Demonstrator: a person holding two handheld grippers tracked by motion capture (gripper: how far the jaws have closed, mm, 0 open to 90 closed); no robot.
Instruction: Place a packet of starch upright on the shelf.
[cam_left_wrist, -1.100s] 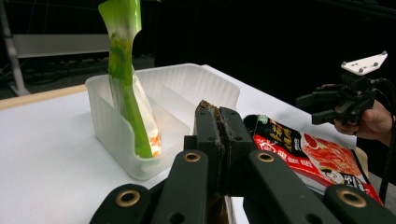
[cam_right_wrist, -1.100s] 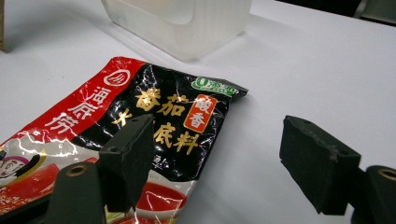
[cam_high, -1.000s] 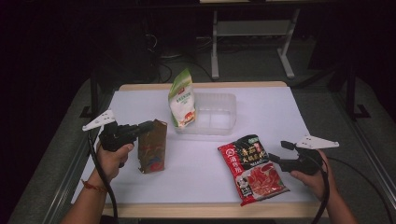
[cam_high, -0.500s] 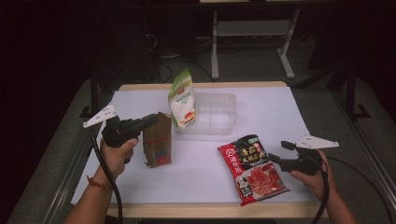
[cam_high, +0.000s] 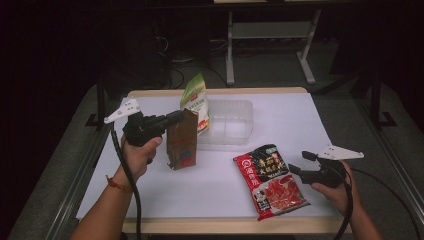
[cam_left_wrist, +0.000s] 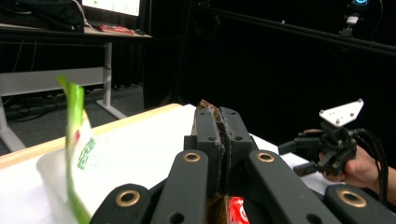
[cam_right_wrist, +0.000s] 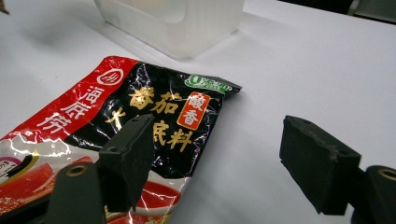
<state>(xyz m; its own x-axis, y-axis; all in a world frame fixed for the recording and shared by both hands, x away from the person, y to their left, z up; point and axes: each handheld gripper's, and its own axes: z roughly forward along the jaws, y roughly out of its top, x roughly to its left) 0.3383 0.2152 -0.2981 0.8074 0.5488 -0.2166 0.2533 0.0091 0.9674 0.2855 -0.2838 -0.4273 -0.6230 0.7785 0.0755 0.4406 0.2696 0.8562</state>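
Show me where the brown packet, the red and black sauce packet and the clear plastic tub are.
brown packet (cam_high: 181, 140), high view, its front face.
red and black sauce packet (cam_high: 270, 180), high view, its middle.
clear plastic tub (cam_high: 235, 131), high view, its near wall.

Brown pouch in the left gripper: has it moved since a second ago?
Yes. The brown pouch, pinched in the left gripper, has shifted up and right toward the clear container, now overlapping the green bag.

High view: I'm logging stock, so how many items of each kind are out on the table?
Brown pouch, held up by the left gripper: 1
Green-and-white pouch: 1
Red-and-black pouch: 1
Clear plastic tub: 1
Total: 4
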